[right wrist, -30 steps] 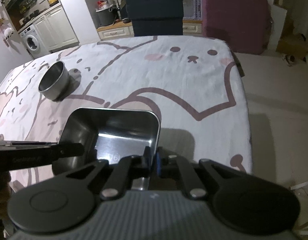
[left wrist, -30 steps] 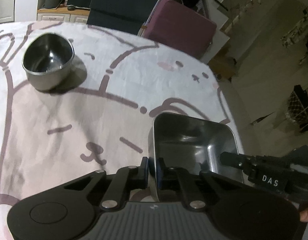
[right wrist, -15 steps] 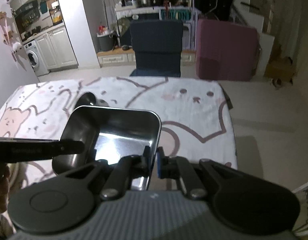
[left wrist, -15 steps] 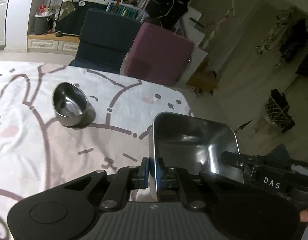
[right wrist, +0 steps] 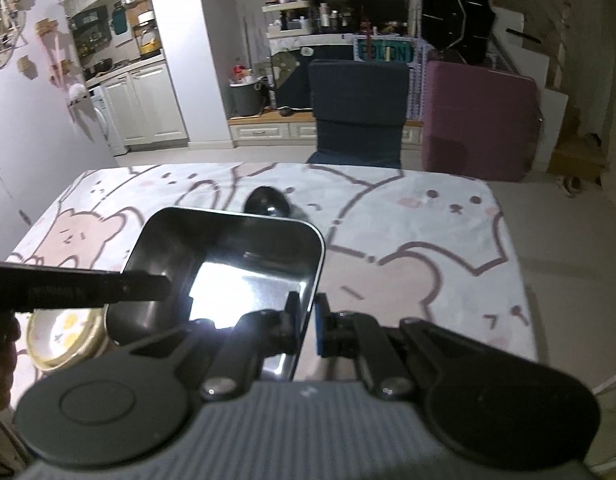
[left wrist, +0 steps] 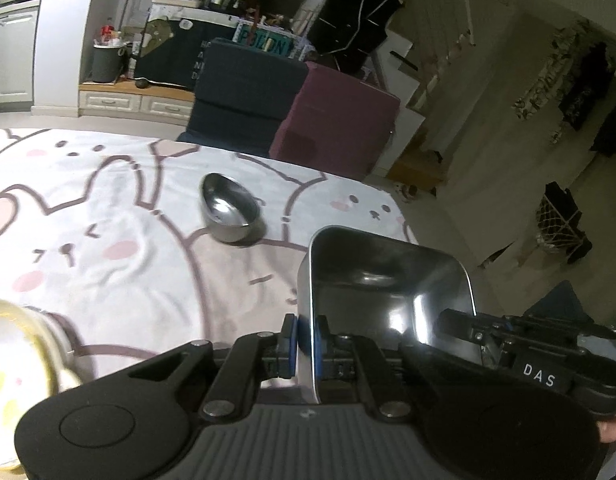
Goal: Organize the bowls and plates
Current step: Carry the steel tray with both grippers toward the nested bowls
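Above the surface (right wrist: 447, 240), with its cartoon-bear cloth, I hold a square steel tray (left wrist: 387, 292) between my two grippers: my left gripper (left wrist: 304, 344) has its jaws clamped narrow on the tray's left rim, and my right gripper (right wrist: 306, 322) has its jaws pinched on the right rim. The tray hangs clear of the cloth, its shiny inside facing up. A small steel bowl (left wrist: 231, 212) sits on the cloth ahead, well apart from the tray, and a pale yellow-rimmed bowl (right wrist: 64, 338) lies near my left side. I judge this to be the carrying step, the tray on its way to join other dishes; the next move calls for both hands to travel level together and lower it onto its spot before letting go. Readable writing: "DAS" on the right gripper's body in the left view.
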`<state>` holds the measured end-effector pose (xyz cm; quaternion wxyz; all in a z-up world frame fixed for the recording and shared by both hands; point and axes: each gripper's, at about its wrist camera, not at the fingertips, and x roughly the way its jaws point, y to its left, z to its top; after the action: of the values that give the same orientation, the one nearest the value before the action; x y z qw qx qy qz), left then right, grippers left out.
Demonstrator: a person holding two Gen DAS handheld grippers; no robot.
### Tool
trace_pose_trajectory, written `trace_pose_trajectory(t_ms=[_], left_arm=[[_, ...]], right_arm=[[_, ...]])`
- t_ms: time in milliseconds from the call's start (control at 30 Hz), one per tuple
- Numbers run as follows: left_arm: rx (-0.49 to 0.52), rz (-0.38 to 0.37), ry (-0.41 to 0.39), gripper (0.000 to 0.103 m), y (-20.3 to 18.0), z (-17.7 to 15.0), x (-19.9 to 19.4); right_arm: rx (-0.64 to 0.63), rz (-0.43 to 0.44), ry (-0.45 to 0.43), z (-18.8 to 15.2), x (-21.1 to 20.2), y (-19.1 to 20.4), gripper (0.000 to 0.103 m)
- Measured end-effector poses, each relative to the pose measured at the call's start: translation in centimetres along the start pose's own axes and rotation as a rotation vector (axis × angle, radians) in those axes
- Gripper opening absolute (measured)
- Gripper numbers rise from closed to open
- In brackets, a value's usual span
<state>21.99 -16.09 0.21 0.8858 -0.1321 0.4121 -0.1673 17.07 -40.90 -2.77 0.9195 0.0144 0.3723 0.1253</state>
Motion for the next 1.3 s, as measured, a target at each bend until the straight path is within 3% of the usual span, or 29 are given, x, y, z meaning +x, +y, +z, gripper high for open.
trace_pose_trajectory(t_ms=[233, 567, 933, 1300], left_arm=[[-0.022, 0.015, 0.004, 0.009, 3.6, -1.8, -2.3], [-0.043, 0.019, 0.066, 0.009, 6.7, -4.4, -1.3], [-0.016, 0.058, 0.177, 0.005, 7.3, -6.8, 2.9], [0.031, 0.112, 0.208, 0.007, 6.8, -7.3, 4.8]], right_arm=[[-0.032, 0.041, 0.009, -1.6, 0.0, 4.0, 0.009], [-0.085, 0.025, 0.08, -3.6, 1.9, 6.8, 0.009], [-0.166, -0.06, 0.191, -5.0, 4.9, 8.8, 0.009], [-0.204, -0.093, 0.233, -5.2, 5.6, 9.1, 0.011]])
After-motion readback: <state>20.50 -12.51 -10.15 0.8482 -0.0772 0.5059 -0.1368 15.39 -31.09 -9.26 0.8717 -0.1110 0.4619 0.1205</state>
